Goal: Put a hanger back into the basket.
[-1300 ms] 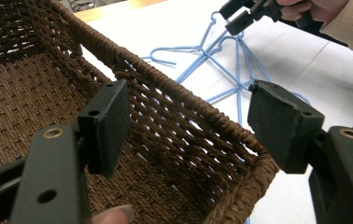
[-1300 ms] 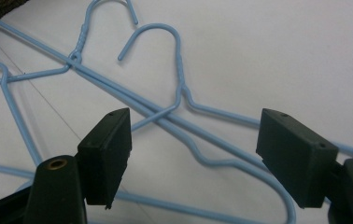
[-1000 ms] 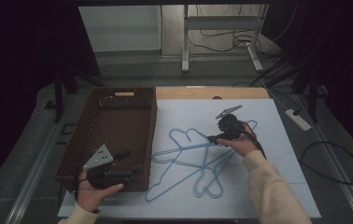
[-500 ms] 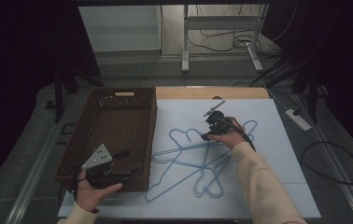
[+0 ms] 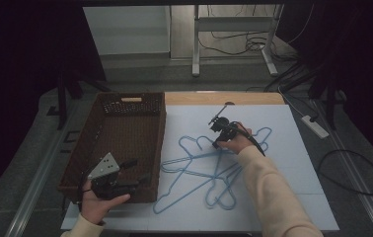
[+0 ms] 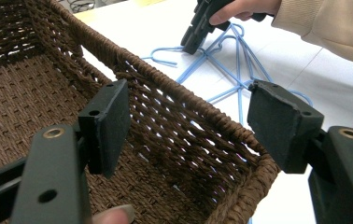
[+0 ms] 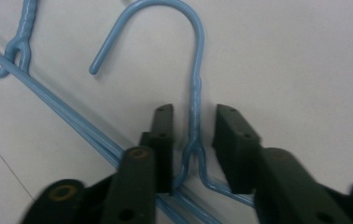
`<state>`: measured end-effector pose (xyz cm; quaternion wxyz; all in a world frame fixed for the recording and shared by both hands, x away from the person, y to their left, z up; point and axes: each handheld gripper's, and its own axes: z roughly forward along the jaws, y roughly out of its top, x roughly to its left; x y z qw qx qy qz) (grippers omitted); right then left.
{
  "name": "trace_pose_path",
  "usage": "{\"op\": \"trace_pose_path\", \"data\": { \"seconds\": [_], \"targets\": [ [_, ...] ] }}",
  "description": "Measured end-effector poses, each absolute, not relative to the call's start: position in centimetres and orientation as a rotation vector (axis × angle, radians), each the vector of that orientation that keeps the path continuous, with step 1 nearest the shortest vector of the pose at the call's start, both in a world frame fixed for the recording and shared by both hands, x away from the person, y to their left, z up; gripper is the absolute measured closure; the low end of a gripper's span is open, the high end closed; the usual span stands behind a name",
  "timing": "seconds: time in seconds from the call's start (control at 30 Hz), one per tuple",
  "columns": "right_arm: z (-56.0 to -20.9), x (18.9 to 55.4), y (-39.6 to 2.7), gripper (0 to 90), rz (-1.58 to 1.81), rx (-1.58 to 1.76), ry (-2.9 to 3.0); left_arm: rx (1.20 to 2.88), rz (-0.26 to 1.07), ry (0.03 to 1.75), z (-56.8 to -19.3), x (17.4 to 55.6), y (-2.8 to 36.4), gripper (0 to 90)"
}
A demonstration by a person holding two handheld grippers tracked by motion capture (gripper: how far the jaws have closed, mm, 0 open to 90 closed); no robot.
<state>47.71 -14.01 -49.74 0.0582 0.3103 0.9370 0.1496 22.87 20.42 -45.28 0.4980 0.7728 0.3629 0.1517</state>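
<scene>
Several blue wire hangers (image 5: 199,168) lie tangled on the white sheet (image 5: 293,163). My right gripper (image 5: 217,143) points down at the pile's far end. Its jaws have just been closing and now straddle one hanger's twisted neck (image 7: 194,102) below the hook (image 7: 184,9), with a thin gap on each side, so my right gripper (image 7: 191,116) is open. My left gripper (image 5: 137,173) stands open astride the near right corner of the brown wicker basket (image 5: 88,133). One pad (image 6: 107,123) is inside the wall and the other (image 6: 277,121) outside.
The empty basket's rim (image 6: 179,88) runs between the left pads. The right gripper (image 6: 198,28) shows beyond it, over the hangers. A power strip (image 5: 315,126) lies off the sheet's right edge, a cable loop (image 5: 357,173) on the floor, and metal table legs (image 5: 194,49) behind.
My right gripper has moved left and down onto the hanger pile, and its jaws have narrowed around a hanger neck. The left gripper has stayed at the basket corner.
</scene>
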Motion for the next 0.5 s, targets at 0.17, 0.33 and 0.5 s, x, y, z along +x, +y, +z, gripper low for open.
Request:
{"op": "trace_pose_path", "data": {
  "seconds": [0.17,0.33,0.5],
  "targets": [
    [-49.7,47.8,-13.8,85.7,0.436,0.979,2.831,1.87,0.37,0.874,-45.2,22.8,20.4,31.0],
    [-49.6,47.3,-13.6,86.1,0.417,0.949,2.807,1.868,0.372,0.876,-45.2,22.9,20.5,31.0],
    [-48.3,46.5,-14.3,86.1,0.504,0.94,2.749,1.868,0.371,0.876,-45.2,22.9,20.5,31.0]
  ]
}}
